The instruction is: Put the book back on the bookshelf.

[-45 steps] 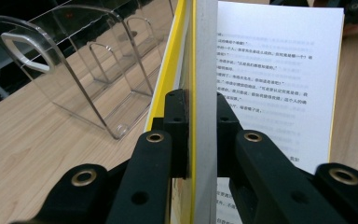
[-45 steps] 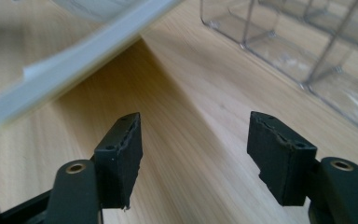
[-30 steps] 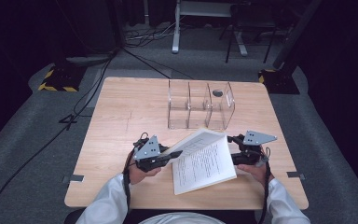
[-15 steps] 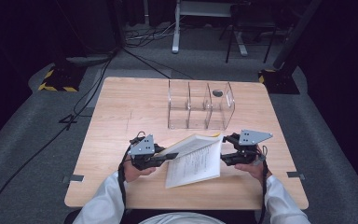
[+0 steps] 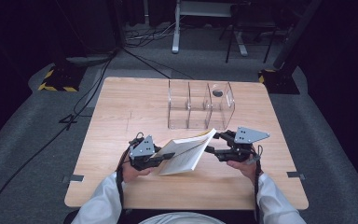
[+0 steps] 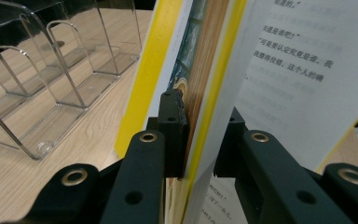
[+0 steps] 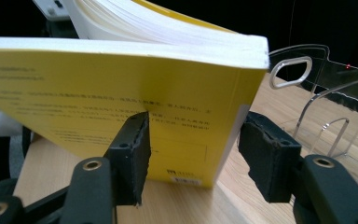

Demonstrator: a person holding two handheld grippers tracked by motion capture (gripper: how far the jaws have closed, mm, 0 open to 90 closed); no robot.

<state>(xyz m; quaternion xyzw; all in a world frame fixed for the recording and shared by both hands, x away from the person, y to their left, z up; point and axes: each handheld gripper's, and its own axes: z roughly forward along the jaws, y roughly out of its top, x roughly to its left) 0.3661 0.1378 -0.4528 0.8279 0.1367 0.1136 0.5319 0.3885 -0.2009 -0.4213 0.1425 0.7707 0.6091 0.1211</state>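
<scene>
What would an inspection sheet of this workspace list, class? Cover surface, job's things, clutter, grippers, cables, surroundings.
Surface: wooden table, bare around the work.
Job's things: yellow book, half open, tilted; clear rack behind it.
Clutter: nothing seen.
Grippers: left gripper clamps cover and pages; right gripper has just been closing, book corner between its jaws, one pad apart.
Cables: black cables on floor.
Surroundings: grey carpet, dark stands.

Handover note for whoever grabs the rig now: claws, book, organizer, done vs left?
Left claw: shut on the book's front cover and first pages.
Right claw: jaws just been closing around the back-cover side, pads not yet pressing.
Book half shut, held above the table, just in front of the clear organizer.
Done: book nearly closed. Left, probably: close it fully, slot it into the organizer.
</scene>
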